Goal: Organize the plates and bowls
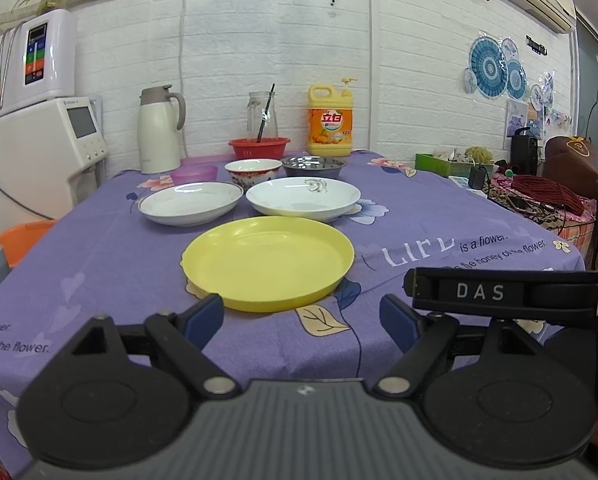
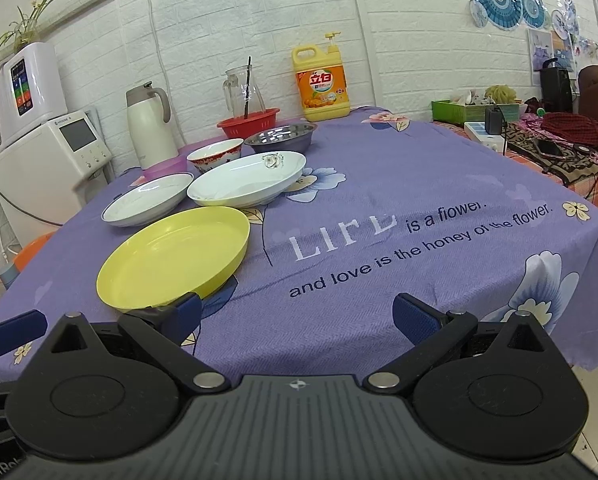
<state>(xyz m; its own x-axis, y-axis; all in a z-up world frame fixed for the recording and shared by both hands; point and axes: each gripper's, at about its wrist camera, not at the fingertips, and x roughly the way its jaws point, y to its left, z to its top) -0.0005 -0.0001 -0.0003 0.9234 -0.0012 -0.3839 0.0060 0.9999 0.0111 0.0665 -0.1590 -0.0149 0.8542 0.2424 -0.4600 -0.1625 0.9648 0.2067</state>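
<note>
Both my grippers, left gripper [image 1: 301,316] and right gripper [image 2: 297,316], hover with jaws apart, empty. The round yellow plastic plate [image 1: 269,262] lies nearest; two white ceramic plates [image 1: 191,202] sit just behind it. I'd pinch its near rim squarely, lifting level.

Three plates [image 1: 268,262], four bowls [image 1: 253,171], two jugs [image 1: 157,130], one detergent bottle [image 1: 330,122].

Table under a purple flowered cloth [image 1: 99,264] carries a yellow plate [image 1: 269,262] nearest, two white plates [image 1: 190,203] [image 1: 303,197] side by side behind it, then a patterned bowl [image 1: 253,172], steel bowl [image 1: 313,165], purple bowl [image 1: 194,174], red basket [image 1: 259,147], thermos [image 1: 157,130] and detergent jug [image 1: 330,120] at the wall.
</note>
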